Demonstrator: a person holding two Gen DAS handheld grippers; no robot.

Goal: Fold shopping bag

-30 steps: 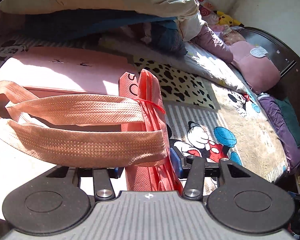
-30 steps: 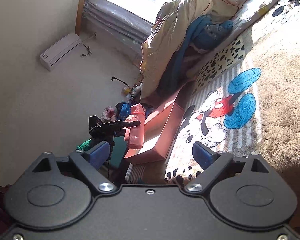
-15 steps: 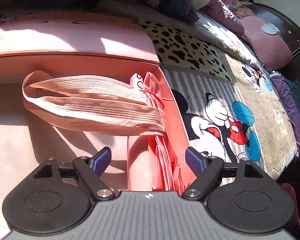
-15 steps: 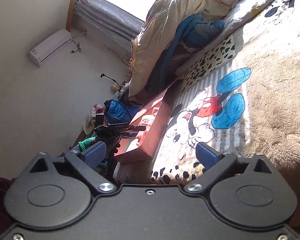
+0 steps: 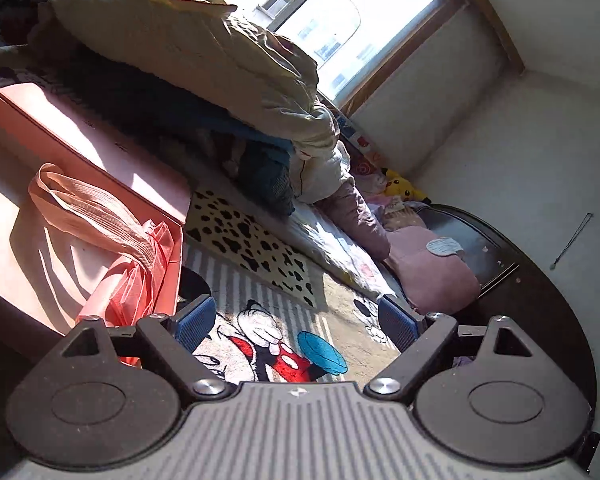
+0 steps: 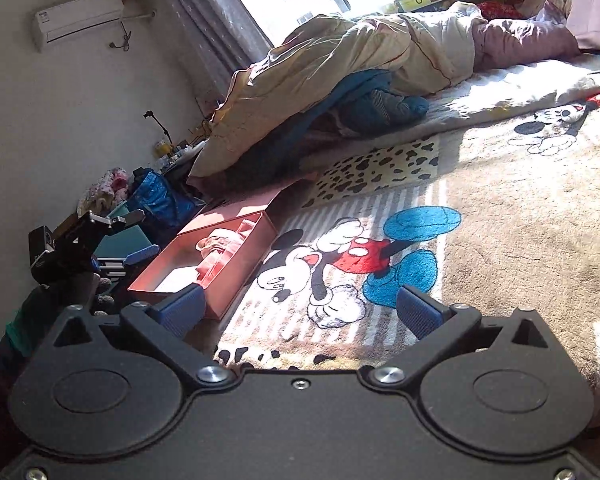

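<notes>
Half a second earlier the left tongs [image 5: 296, 322] hung directly over the folded shopping bag; they have since drawn back and swung toward the room, jaws spread wide and empty, blue pads over the cartoon-mouse blanket [image 5: 284, 344]; the right tongs [image 6: 300, 312] are likewise spread wide, gripping nothing, above the same blanket. The shopping bag [image 5: 132, 280], pink and folded into a narrow bundle with its woven handles looped on top, lies inside the open pink box [image 5: 16, 232], against the box wall nearest the blanket; the box lid [image 5: 100, 148] lies just beyond it, partly in sunlight. Box and blanket rest on the bed; a leopard-spot cloth [image 5: 252, 244] lies between the box and a heap of bedding [image 5: 204, 52], cream quilt over blue layers; a pink pillow [image 5: 432, 268] and a yellow plush toy [image 5: 400, 186] sit near the dark headboard [image 5: 540, 288]. A bright window [image 5: 340, 12] fills the far wall; in the right wrist view an air conditioner [image 6: 80, 20] is mounted high on the wall beside grey curtains [image 6: 212, 28], and a blue bag [image 6: 160, 196] stands among clutter beside the bed.
</notes>
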